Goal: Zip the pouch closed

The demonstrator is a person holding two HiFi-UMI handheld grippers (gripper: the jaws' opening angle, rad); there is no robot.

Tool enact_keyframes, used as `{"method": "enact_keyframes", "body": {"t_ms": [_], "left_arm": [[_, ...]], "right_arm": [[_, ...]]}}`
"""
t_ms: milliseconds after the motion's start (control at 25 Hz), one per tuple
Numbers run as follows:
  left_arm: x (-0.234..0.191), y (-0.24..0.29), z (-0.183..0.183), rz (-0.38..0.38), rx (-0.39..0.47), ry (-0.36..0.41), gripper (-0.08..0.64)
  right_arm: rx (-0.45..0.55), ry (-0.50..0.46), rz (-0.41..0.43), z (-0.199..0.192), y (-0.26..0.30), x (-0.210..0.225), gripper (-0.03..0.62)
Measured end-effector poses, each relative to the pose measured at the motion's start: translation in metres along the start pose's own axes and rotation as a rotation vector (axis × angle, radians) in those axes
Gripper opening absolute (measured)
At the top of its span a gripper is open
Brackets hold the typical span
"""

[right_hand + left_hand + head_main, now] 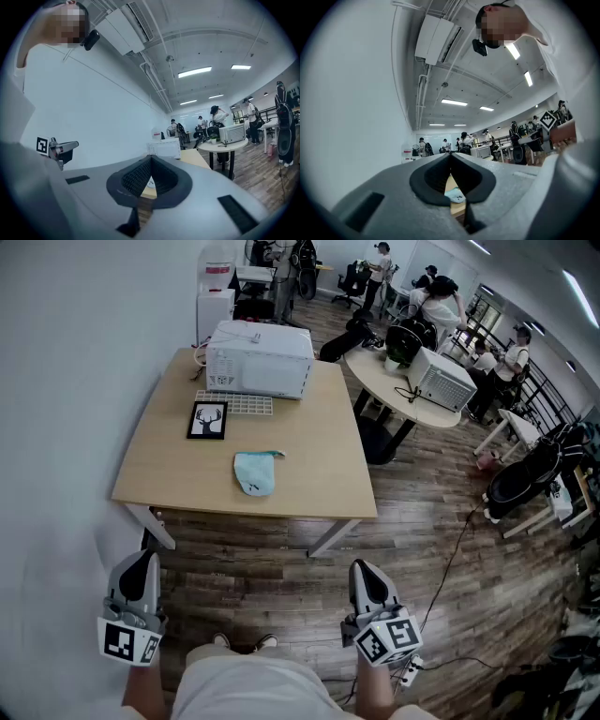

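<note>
- The left gripper hangs low at the person's left side above the wood floor, well short of the bench. In the left gripper view its dark fingers meet at the tips and hold nothing.
- A black-framed deer picture lies flat toward the bench's left edge, about midway between front and back.
- A white grid rack sits just beside the frame's far right corner, in front of a white boxy appliance that stands at the bench's far edge.
- The pouch, pale blue, lies flat near the bench's front edge, about halfway along it, apart from the frame and the rack. Neither gripper touches it. A small tab sticks out to the right from its far end. Whether its zip is open cannot be made out.
- The right gripper is held low at the person's right side, off the bench's front right corner and over the floor. In the right gripper view its ribbed fingers press tip to tip with nothing between them.
- A round table carrying a second white appliance stands off the bench's right edge, with people beyond it.
</note>
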State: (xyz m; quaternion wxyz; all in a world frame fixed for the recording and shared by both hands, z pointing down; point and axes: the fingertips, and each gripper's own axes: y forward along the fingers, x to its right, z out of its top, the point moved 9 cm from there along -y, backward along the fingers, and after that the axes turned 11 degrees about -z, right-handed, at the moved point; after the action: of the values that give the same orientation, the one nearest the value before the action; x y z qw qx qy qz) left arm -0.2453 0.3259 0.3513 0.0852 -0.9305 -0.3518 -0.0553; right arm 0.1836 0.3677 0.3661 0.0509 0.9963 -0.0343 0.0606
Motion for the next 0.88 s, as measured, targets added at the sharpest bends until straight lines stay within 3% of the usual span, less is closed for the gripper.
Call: {"method": "enact_keyframes", "body": {"t_ms": [440,720,760,800,880], "left_arm": [[0.018,0.01,-0.004,-0.008,-0.009,-0.003,0.012],[0.022,0.009,-0.006,0.041,0.03,0.016,0.012],[0.022,0.009,-0.007,0.04,0.037,0.014,0.013],[0.022,0.01,-0.008,0.038,0.042,0.008,0.045],[0.022,0.013,-0.011,0.039,0.049,-0.012,0.146]], "right_arm": [[-0.016,-0.012,0.014,-0.009,-0.001,0.013,0.0],[-0.031,0.004,0.102,-0.01,0.001,0.026,0.003],[-0.027,-0.001,0.106,-0.009,0.002,0.03,0.022],[-0.022,-0.004,0.11,-0.007,0.003,0.033,0.155],[-0.002,-0.02,0.106,-0.003,0.003,0.042,0.19]]}}
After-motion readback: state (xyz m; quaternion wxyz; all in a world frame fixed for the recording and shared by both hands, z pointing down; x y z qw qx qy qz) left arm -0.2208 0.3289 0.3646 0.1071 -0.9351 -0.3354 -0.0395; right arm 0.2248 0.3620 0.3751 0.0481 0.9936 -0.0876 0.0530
